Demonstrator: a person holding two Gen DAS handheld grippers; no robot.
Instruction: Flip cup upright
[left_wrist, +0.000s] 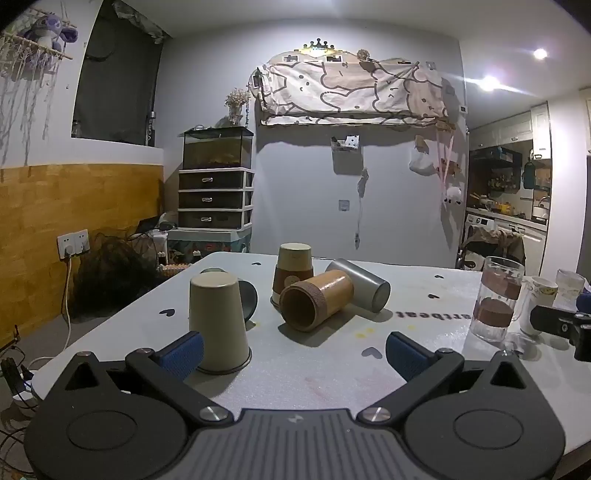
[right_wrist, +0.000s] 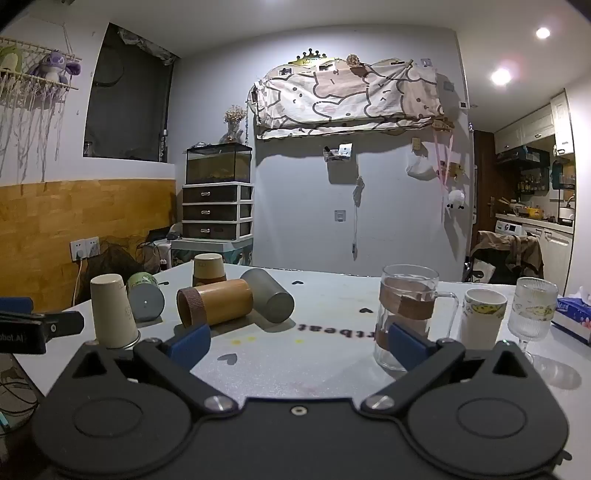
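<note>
On the white table a beige paper cup (left_wrist: 218, 325) stands upside down just ahead of my left gripper's left finger; it also shows in the right wrist view (right_wrist: 112, 312). A bamboo cup (left_wrist: 314, 304) (right_wrist: 216, 306) and a grey metal cup (left_wrist: 360, 284) (right_wrist: 269, 295) lie on their sides. A brown-sleeved paper cup (left_wrist: 293, 271) (right_wrist: 209, 269) stands upside down behind them. A dark green cup (right_wrist: 145, 297) lies on its side behind the beige one. My left gripper (left_wrist: 293, 356) is open and empty. My right gripper (right_wrist: 299, 341) is open and empty, with its right finger in front of the glass mug.
An upright glass mug with a brown sleeve (right_wrist: 406, 314) (left_wrist: 496, 299), a white printed cup (right_wrist: 480, 319), a ribbed wine glass (right_wrist: 532, 308) and a tissue box (right_wrist: 574, 317) stand at the table's right. The table's left edge (left_wrist: 110, 317) drops to the floor with cables.
</note>
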